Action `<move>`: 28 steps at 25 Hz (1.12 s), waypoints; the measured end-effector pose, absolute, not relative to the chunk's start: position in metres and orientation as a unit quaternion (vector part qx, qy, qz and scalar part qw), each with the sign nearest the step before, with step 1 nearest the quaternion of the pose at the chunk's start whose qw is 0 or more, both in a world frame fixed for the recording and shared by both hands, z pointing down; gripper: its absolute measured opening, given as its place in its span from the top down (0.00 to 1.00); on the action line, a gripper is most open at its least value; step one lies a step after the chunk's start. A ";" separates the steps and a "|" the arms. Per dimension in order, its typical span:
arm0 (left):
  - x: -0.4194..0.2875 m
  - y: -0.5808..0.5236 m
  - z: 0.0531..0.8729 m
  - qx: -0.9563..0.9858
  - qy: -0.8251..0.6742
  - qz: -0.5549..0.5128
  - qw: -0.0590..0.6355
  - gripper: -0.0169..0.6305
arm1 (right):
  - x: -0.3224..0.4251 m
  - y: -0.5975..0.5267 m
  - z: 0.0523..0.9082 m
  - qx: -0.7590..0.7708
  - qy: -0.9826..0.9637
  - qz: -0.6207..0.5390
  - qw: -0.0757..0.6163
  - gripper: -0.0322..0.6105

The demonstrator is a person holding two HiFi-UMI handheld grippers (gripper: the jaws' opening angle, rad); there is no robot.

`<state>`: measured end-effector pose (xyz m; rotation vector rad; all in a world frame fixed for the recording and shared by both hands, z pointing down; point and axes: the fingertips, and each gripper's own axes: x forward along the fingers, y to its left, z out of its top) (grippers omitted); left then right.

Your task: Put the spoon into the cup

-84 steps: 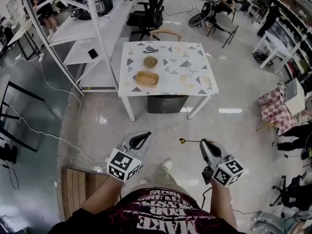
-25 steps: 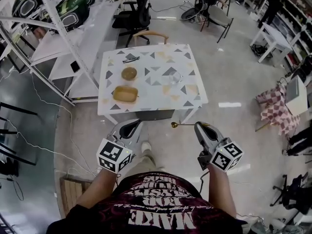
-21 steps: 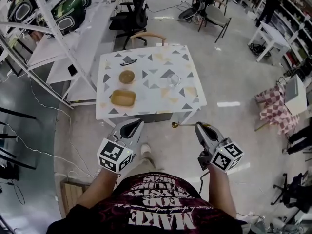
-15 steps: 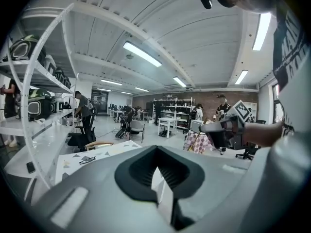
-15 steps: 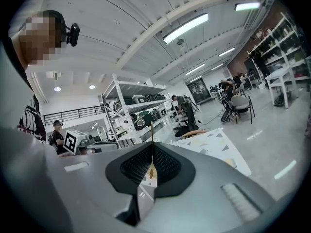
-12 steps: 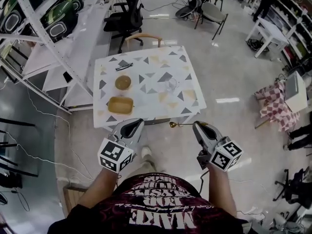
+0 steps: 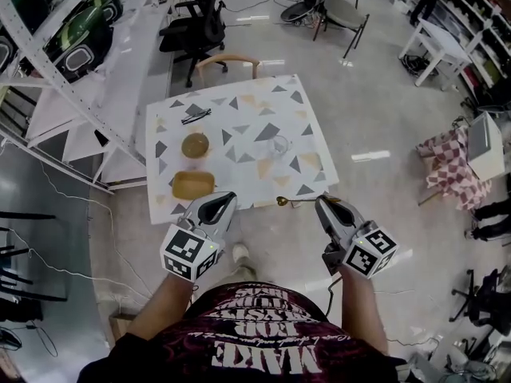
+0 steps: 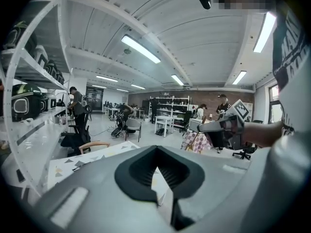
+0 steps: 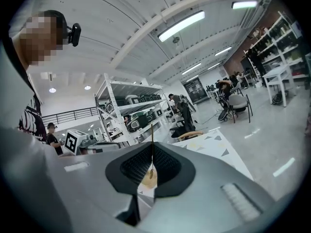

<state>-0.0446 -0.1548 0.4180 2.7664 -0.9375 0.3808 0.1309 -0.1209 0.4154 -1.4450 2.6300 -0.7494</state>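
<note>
Presently, nearest first.
- 1 left gripper (image 7: 217, 207), lower left of the head view: jaws together, nothing between them.
- 1 right gripper (image 7: 324, 206), lower right: jaws clamped on the handle of 1 gold spoon (image 7: 299, 203). The spoon juts sideways toward frame centre, its bowl end at the near edge of the table (image 7: 239, 110).
- On the table, centre frame: 1 tan rectangular dish (image 7: 192, 184); 1 round bowl (image 7: 195, 144); 1 clear glass cup (image 7: 279, 144), well apart from the spoon; 1 small dark item (image 7: 196, 116), unidentified.
- Handling note: carry the spoon forward over the cup, tip its bowl end down, lower it inside the rim, then release. The glass probably tips easily, so avoid knocking it.
</note>
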 end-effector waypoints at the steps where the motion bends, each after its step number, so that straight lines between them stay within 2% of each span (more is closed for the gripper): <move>1: -0.044 -0.160 0.418 0.936 -0.314 0.129 0.098 0.97 | 0.130 -0.126 0.415 -0.468 0.849 -0.242 0.025 0.90; 15: -0.058 -0.236 0.406 0.949 -0.289 0.103 0.077 0.97 | 0.113 -0.188 0.392 -0.497 0.841 -0.212 0.020 0.90; 28: -0.054 -0.254 0.412 0.954 -0.268 0.104 0.087 0.97 | 0.122 -0.198 0.394 -0.521 0.825 -0.218 0.011 0.90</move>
